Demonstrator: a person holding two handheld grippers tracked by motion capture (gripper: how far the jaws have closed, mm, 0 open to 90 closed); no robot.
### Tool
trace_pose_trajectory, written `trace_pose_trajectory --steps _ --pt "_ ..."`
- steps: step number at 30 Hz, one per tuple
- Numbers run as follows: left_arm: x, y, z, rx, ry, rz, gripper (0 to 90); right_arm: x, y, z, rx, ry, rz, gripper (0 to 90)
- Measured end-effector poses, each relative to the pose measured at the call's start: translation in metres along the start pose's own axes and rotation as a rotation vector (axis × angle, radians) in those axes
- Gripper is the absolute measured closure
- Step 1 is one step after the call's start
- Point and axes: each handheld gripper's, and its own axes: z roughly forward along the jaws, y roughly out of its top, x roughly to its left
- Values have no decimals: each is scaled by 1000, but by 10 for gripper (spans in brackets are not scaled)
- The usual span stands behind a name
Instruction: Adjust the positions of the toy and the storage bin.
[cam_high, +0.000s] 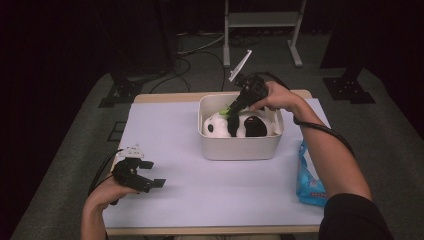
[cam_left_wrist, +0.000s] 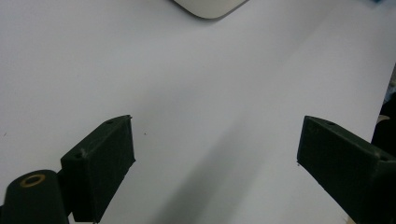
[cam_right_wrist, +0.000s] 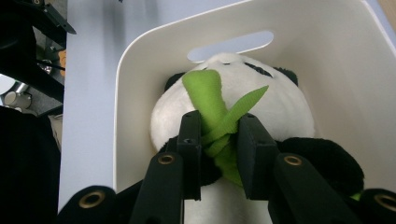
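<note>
While the left gripper (cam_high: 150, 181) rests near the front left of the table (cam_high: 170, 150) with its jaws wide apart and nothing between them, the work is going on farther back, in the white bin (cam_high: 240, 147). That idle tool has open sheet all round it and only the bin's corner (cam_left_wrist: 208, 9) ahead, so it could come in to steady the bin without meeting anything. At the table's right edge a blue packet (cam_high: 309, 182) lies partly over the side, close under the right forearm, and a careless elbow could knock it off. Beyond, the right gripper (cam_right_wrist: 218, 144) reaches down into the bin, clamped on the green leaf (cam_right_wrist: 212, 105) sewn to the panda toy (cam_right_wrist: 280, 107), which lies inside the bin with its head toward the wall with the handle slot (cam_right_wrist: 231, 44). The grip looks to be on that thin cloth alone, so any pull should probably be straight up and slow; a jerk might slip the cloth or drag the bin along. The bin's walls stand close round the toy, leaving upward as the free way, and the room above looks open.
</note>
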Motion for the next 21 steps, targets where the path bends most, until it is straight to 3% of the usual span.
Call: trace_pose_trajectory --steps 6,12,21 --pt "-1 0 0 -2 -2 1 101 0 -3 7 1 7 -2 721" --pt "-1 1 1 1 -4 5 100 -4 -14 16 10 11 31 713" --pt "-3 1 2 4 -5 9 100 -5 -29 11 -17 -22 71 630"
